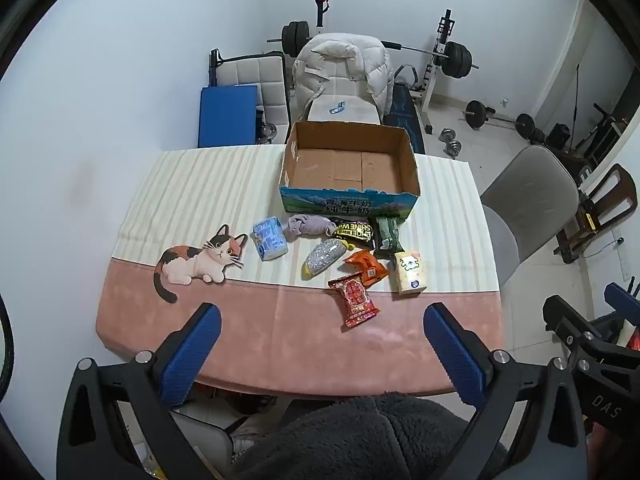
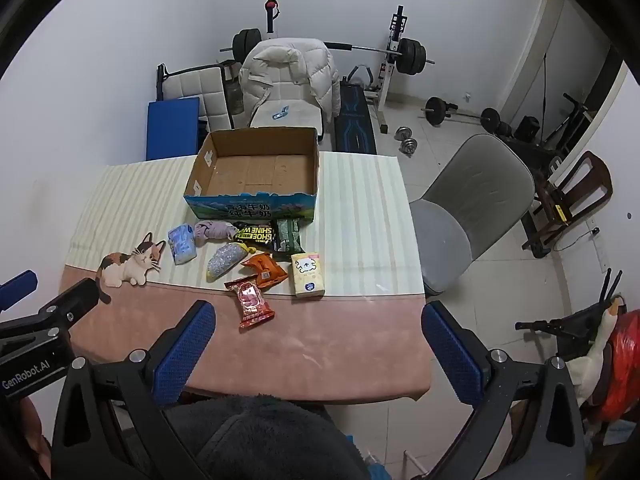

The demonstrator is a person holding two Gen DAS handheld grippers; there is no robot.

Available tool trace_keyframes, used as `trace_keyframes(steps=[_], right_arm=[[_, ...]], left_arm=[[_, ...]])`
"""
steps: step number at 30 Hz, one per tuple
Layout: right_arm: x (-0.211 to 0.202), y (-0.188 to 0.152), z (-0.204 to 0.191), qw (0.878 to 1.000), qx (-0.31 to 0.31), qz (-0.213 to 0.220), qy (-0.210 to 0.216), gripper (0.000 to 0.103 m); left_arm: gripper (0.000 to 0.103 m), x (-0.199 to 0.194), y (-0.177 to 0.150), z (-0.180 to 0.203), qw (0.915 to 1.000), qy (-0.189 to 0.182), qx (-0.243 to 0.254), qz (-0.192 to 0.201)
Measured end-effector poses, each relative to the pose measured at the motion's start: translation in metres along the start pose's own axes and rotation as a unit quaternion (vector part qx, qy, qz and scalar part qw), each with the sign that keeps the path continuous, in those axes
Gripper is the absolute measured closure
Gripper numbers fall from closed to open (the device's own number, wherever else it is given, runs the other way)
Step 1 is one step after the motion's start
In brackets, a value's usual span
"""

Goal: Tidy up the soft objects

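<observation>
An empty cardboard box (image 1: 348, 168) (image 2: 256, 168) stands at the table's far side. In front of it lie several soft items: a blue tissue pack (image 1: 270, 239) (image 2: 182, 243), a lilac sock roll (image 1: 310, 226) (image 2: 214, 231), a black wipes pack (image 1: 354, 232), a green pack (image 1: 387, 234), a silver pouch (image 1: 324, 259) (image 2: 226, 261), an orange packet (image 1: 366, 268), a red packet (image 1: 354, 295) (image 2: 250, 301) and a yellow tissue pack (image 1: 410, 273) (image 2: 307, 274). My left gripper (image 1: 322, 322) and right gripper (image 2: 318, 320) are open and empty above the table's near edge.
A cat figure (image 1: 200, 260) is printed on the tablecloth (image 1: 280, 320) at the left. A grey chair (image 2: 468, 216) stands right of the table. A chair with a white jacket (image 1: 340, 68) and gym weights (image 1: 456, 58) stand behind.
</observation>
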State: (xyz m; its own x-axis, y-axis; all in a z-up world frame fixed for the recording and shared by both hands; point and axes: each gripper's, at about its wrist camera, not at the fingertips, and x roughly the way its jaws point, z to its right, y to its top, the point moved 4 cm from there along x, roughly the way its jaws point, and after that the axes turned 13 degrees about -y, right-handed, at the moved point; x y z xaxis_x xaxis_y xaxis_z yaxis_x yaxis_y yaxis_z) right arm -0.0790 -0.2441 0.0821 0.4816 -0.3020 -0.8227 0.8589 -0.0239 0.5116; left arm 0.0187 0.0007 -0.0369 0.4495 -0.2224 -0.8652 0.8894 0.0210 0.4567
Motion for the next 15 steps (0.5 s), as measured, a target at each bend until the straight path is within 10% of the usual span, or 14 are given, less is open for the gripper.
trace_keyframes(steps=[15], right_arm=[[-0.012, 0.003, 0.002, 1.000, 0.006, 0.001, -0.003, 0.000]], left_arm=[[0.000, 0.001, -0.007, 0.003, 1.0000, -0.001, 0.000, 0.003]])
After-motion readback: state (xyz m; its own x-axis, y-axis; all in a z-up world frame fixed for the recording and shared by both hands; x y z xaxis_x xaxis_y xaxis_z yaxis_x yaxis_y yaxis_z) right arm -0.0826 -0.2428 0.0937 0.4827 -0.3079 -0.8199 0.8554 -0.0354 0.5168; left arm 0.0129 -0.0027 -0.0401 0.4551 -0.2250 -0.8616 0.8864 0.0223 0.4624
